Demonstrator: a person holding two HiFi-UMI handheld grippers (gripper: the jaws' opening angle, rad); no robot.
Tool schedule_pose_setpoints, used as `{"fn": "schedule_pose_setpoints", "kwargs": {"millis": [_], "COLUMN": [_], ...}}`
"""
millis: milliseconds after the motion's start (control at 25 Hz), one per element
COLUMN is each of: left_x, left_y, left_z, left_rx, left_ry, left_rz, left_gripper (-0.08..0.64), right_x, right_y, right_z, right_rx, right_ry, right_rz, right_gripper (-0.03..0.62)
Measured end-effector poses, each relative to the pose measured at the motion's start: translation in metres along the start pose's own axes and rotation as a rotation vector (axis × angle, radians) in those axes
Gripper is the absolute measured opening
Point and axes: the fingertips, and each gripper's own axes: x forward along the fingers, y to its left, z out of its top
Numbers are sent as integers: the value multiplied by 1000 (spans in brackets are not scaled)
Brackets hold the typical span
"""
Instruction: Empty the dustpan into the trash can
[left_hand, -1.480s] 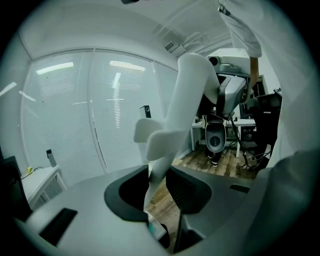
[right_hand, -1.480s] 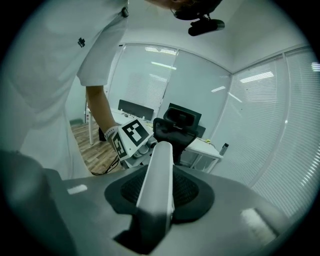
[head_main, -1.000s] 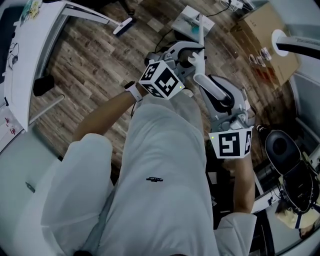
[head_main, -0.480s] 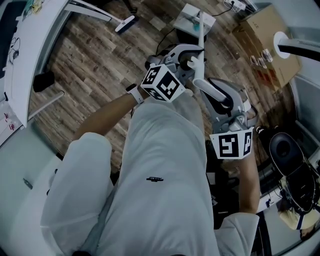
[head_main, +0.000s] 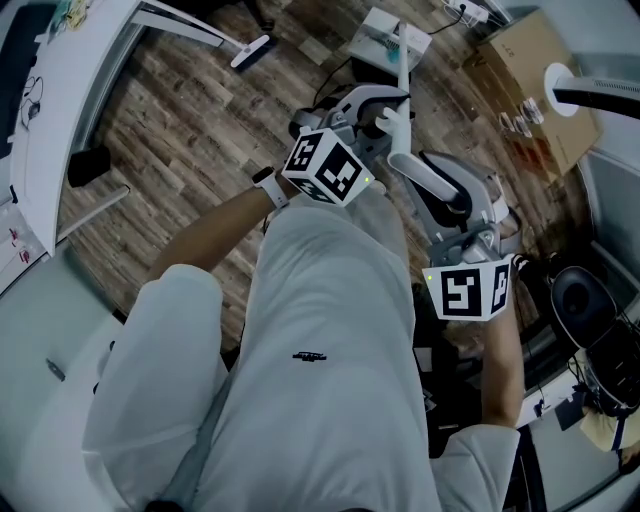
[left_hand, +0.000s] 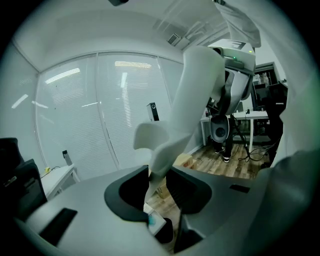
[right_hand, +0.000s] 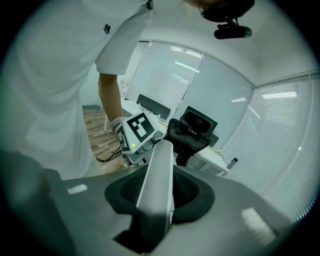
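Note:
In the head view, my left gripper (head_main: 385, 118) is shut on the top of a thin white handle (head_main: 401, 70). The handle runs down to a white and teal dustpan (head_main: 383, 38) above the wooden floor. Its jaws have just been closing, with the stem between them (left_hand: 156, 187). The dustpan's teal edge (left_hand: 151, 222) shows below the jaws. My right gripper (head_main: 455, 208) is shut on a broad white-and-grey bar (head_main: 428, 178) that reaches toward the left gripper. In the right gripper view that bar (right_hand: 159, 175) lies between the pads. I cannot make out a trash can for certain.
A cardboard box (head_main: 530, 85) stands at the upper right and a white desk (head_main: 60, 90) at the left. A dark round object (head_main: 578, 297) sits by the right edge among cables. A person's white trousers (head_main: 320, 380) fill the lower middle.
Both grippers keep their holds and barely move. The right gripper's marker cube has drifted slightly right and down in the head view.

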Motion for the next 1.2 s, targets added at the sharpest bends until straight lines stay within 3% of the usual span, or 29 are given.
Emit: {"fn": "schedule_pose_setpoints", "kwargs": {"millis": [400,600,800,1200], "left_x": [-8,4,7,4], "left_y": [5,-12,-14,-8], "left_z": [7,-21,-38,-32], "left_rx": [23,-22,-76,-31], "left_ry": [-6,49,75,75], "left_rz": [45,0,24,29], "left_gripper": [114,126,127,121], "right_x": [-2,5,15,16], "right_y": [3,21,27,21], "right_z": [7,-21,-28,-19], "right_rx": [-83,-137,-151,-117], "right_ry": [9,65,78,49], "right_rz": [-2,76,127,115], "right_gripper": [127,127,127,127]}}
